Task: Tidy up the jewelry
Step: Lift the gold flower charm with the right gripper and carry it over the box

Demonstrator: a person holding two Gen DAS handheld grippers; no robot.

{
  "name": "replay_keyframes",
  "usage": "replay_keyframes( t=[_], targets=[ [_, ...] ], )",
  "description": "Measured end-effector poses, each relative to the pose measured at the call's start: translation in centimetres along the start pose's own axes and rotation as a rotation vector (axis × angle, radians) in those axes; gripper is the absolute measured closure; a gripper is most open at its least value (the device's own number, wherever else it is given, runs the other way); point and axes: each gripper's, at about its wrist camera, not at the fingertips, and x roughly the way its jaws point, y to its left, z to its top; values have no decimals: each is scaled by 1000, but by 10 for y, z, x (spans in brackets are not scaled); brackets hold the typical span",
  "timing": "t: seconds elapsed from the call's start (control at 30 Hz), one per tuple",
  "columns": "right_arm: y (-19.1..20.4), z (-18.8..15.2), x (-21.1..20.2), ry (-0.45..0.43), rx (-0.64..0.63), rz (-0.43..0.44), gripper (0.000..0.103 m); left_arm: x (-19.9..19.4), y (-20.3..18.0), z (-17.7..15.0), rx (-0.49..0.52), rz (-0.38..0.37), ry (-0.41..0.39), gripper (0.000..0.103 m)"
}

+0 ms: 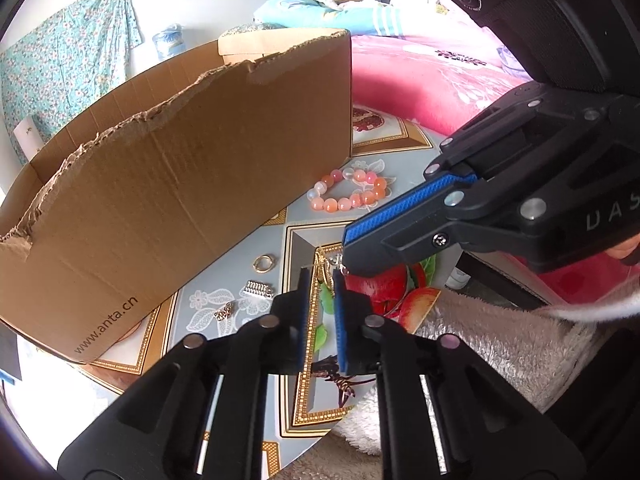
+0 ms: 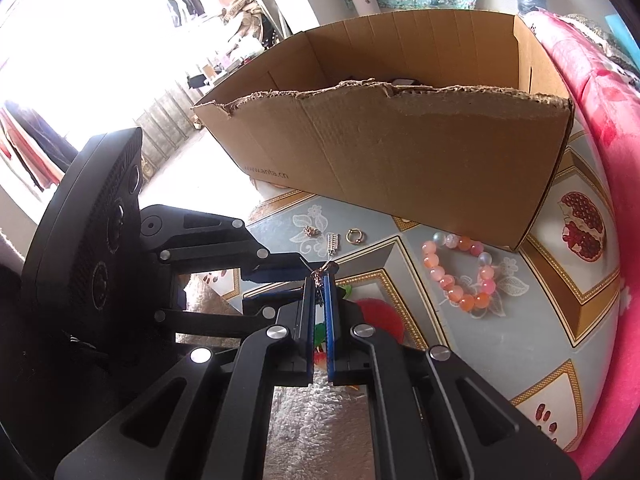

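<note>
Both grippers meet over the fruit-print tablecloth [image 2: 520,320], left gripper [image 1: 322,276] and right gripper [image 2: 319,280] each pinched nearly closed on one gold chain [image 1: 323,270], beaded bracelet [image 2: 460,276] lying beside the cardboard box [image 2: 400,152].

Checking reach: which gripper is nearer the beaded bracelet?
Right. The right gripper sits just below the beaded bracelet; the left gripper is farther back, behind it.

Our matte black two-finger left gripper [image 1: 321,280] and right gripper [image 2: 319,280] carry ribbed blue pads [image 1: 380,216], silver round rivets [image 1: 534,208], and pale "DAS" lettering [image 1: 612,216].
</note>
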Motion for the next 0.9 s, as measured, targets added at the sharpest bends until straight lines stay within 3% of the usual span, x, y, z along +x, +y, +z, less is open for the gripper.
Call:
replay_keyframes(
  t=[0.17, 0.6, 0.77, 0.9],
  targets=[
    [-4, -1, -2, 2, -2, 0, 99, 0, 2, 0, -2, -6, -4, 103],
    [-15, -10, 10, 47, 16, -103, 99, 0, 15, 1, -54, 12, 9, 103],
    [-11, -1, -13, -28, 19, -83, 99, -21, 30, 8, -120, -29, -24, 103],
    [6, 17, -43, -109, -40, -72, 99, -64, 48, 25, -155, -63, -94, 103]
  ],
)
